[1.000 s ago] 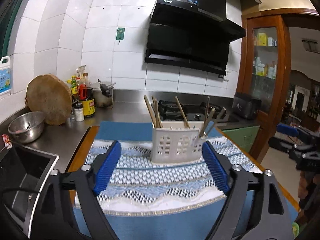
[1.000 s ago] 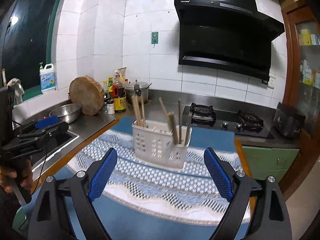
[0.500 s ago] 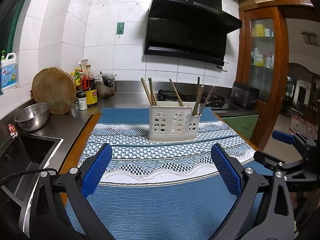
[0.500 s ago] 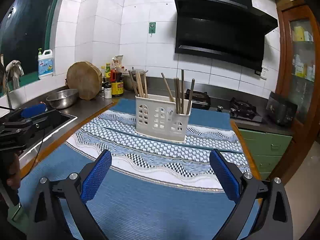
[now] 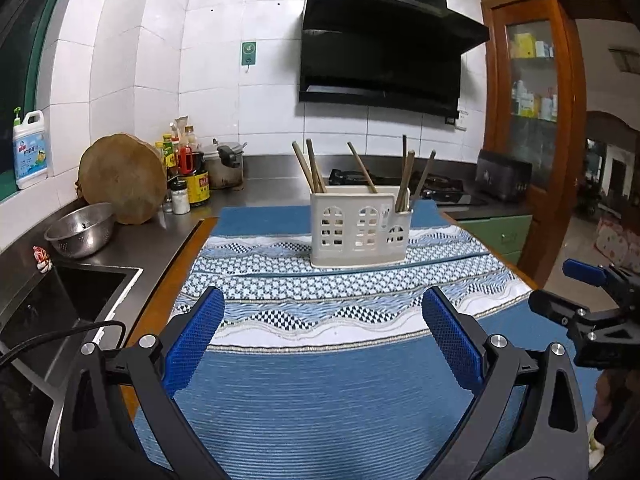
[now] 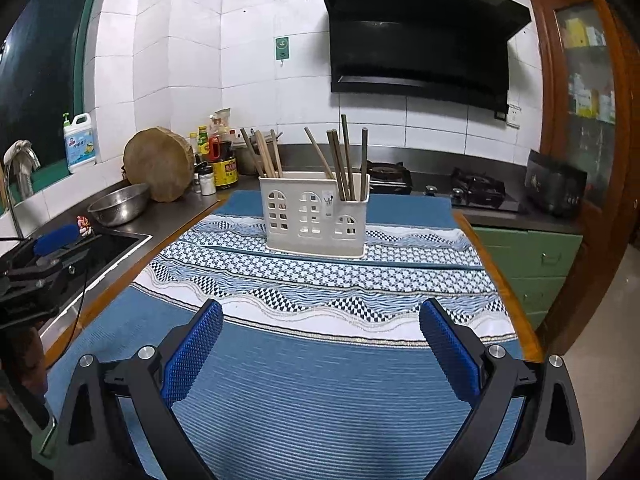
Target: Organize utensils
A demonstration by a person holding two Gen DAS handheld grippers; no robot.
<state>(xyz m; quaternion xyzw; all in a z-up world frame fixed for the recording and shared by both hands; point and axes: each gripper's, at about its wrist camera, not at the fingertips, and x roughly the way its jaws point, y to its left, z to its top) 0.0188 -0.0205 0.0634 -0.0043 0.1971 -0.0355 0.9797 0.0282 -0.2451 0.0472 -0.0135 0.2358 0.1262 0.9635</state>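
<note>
A white plastic utensil holder (image 5: 360, 229) stands upright on the blue patterned mat (image 5: 320, 392), also in the right wrist view (image 6: 316, 216). Several wooden chopsticks (image 5: 312, 166) stand in its left and right compartments (image 6: 346, 160). My left gripper (image 5: 322, 344) is open and empty, low over the mat's near end, well short of the holder. My right gripper (image 6: 320, 344) is open and empty, likewise short of the holder. Each gripper shows at the edge of the other's view (image 5: 592, 308) (image 6: 44, 256).
A sink (image 5: 52, 304) and a steel bowl (image 5: 80, 230) lie to the left. A round wooden board (image 5: 124, 178), sauce bottles (image 5: 192, 172) and a pot (image 5: 224, 164) stand at the back left. A gas hob (image 6: 476, 192) is at the back right.
Both grippers have pulled back from the holder toward the mat's near end, so the holder looks smaller and farther. Both stayed open and empty.
</note>
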